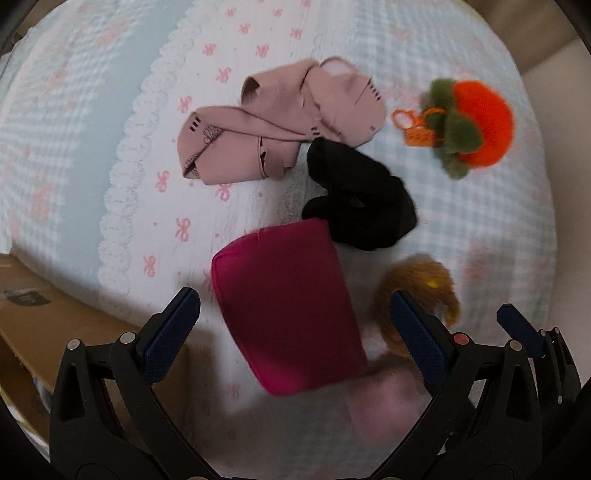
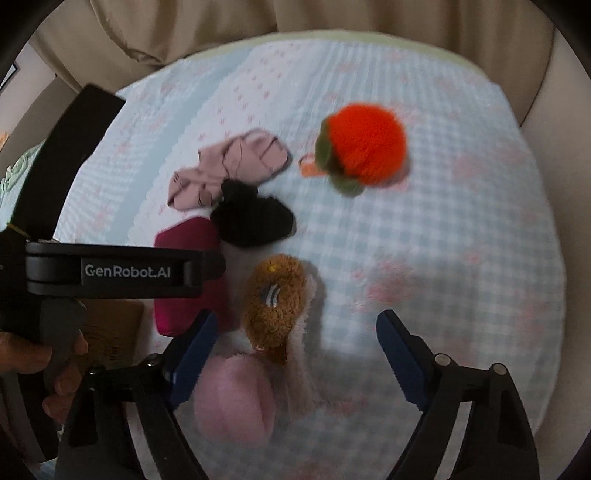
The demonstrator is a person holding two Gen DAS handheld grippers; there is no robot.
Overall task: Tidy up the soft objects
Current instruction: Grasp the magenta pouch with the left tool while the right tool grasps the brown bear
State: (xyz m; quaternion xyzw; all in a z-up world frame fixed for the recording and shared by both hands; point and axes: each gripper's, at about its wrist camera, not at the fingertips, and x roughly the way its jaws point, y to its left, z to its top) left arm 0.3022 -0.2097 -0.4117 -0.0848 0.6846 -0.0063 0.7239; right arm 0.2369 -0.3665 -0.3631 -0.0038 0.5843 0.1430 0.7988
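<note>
Several soft things lie on a quilted bed cover (image 1: 110,110). A magenta pouch (image 1: 288,314) lies between the fingers of my open left gripper (image 1: 295,314), which hovers over it. Behind it lie a black sock (image 1: 362,195), dusty-pink socks (image 1: 273,122) and an orange plush fruit with green leaves (image 1: 476,125). A brown and pink plush toy (image 1: 417,291) lies to the right. My right gripper (image 2: 295,350) is open above the plush toy (image 2: 273,310), which lies near its left finger. The pouch (image 2: 184,240), the black sock (image 2: 255,218), the pink socks (image 2: 229,166) and the orange fruit (image 2: 365,144) show there too.
A cardboard box (image 1: 44,325) stands off the bed's left edge. Beige curtains (image 2: 258,18) hang behind the bed. My left gripper's body (image 2: 110,271), with a hand on its handle, crosses the left of the right wrist view. The right gripper's finger (image 1: 517,328) shows at the lower right of the left wrist view.
</note>
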